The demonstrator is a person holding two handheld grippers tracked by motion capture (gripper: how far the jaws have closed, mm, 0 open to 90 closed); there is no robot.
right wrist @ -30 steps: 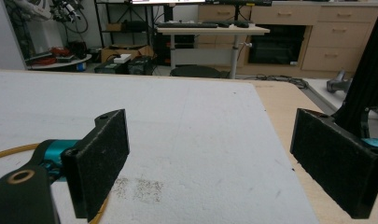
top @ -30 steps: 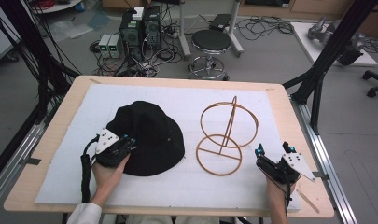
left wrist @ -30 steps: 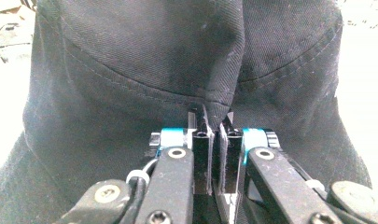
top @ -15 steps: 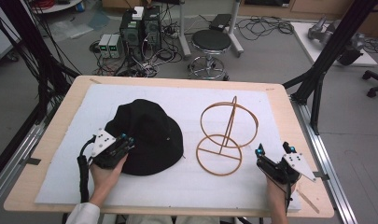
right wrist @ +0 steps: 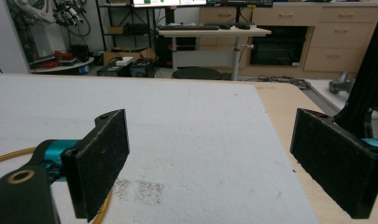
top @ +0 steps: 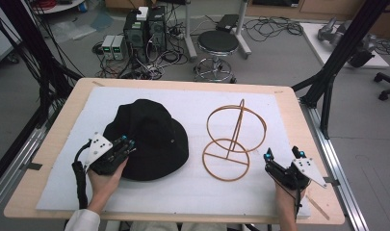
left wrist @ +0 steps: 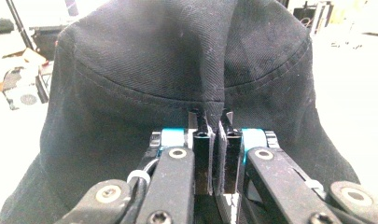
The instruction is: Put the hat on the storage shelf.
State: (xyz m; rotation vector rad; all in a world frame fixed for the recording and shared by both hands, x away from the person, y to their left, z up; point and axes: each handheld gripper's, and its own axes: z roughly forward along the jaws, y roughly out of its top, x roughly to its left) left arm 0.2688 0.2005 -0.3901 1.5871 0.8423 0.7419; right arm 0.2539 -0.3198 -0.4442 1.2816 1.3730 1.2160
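Where the white mat [top: 192, 187] covers the wooden table [top: 48, 159], a black bucket hat [top: 151, 137] lies crown-up on the mat's left half, its brim reaching toward the near edge. Left gripper [top: 126, 144] sits at the hat's near-left brim, held by the left hand [top: 105, 180]; in the left gripper view its jaws are pressed together on a fold of the hat's [left wrist: 186, 70] fabric just below the crown seam, brim cloth pinched between the pads. A wire stand [top: 233, 139] of thin tan hoops stands upright right of the hat, apart from it, its base ring flat on the mat. Right gripper [top: 283, 155] rests near the table's near-right corner, just beside the stand's base ring, jaws spread wide with nothing between them. In the right gripper view a curve of the stand's ring [right wrist: 4, 156] passes behind the left jaw; bare mat [right wrist: 200, 140] lies between the pads [right wrist: 102, 163]
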